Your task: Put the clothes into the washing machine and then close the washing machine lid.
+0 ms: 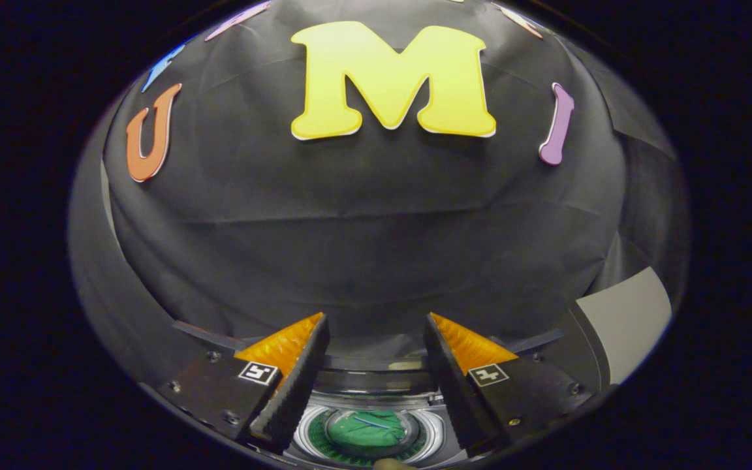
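Gripper [376, 339] up high, fingers spread wide and gripping nothing

Down between the fingers sits the washing machine [369, 431] — the green clothes [369, 431] are bunched inside its round drum, seen through the circular opening. Can't tell whether the lid is down. A grey panel [627, 316] stands off beside the right finger.

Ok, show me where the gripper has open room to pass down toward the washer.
The gap between the open gripper fingers is free, and it lines up over the washing machine drum opening. That drum is already occupied: a green garment sits in its middle, leaving a ring of room around it. Beyond the fingers there is open air up to the black cloth wall.
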Motion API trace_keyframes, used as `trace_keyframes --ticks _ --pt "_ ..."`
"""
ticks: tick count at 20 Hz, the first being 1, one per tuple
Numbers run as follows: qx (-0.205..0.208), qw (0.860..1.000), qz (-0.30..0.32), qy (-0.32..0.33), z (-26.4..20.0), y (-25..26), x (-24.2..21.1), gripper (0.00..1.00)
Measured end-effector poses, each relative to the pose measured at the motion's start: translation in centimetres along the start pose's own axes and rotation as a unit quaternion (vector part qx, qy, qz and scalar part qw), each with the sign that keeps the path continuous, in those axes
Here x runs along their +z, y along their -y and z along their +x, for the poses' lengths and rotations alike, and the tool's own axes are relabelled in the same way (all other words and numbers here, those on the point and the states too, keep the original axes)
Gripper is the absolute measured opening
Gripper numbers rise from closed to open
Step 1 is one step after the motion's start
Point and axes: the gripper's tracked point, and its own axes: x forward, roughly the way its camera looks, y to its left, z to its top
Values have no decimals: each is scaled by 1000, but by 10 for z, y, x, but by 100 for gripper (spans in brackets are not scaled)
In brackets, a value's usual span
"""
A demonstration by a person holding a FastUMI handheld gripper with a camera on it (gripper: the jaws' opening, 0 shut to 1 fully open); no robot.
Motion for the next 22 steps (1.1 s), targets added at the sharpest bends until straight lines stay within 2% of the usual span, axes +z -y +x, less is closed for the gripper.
trace_keyframes --ticks 11,22 --pt "15 1000 -11 10 -47 -1 -39 91" --pt "30 998 -22 -43 -81 -1 -106 91"
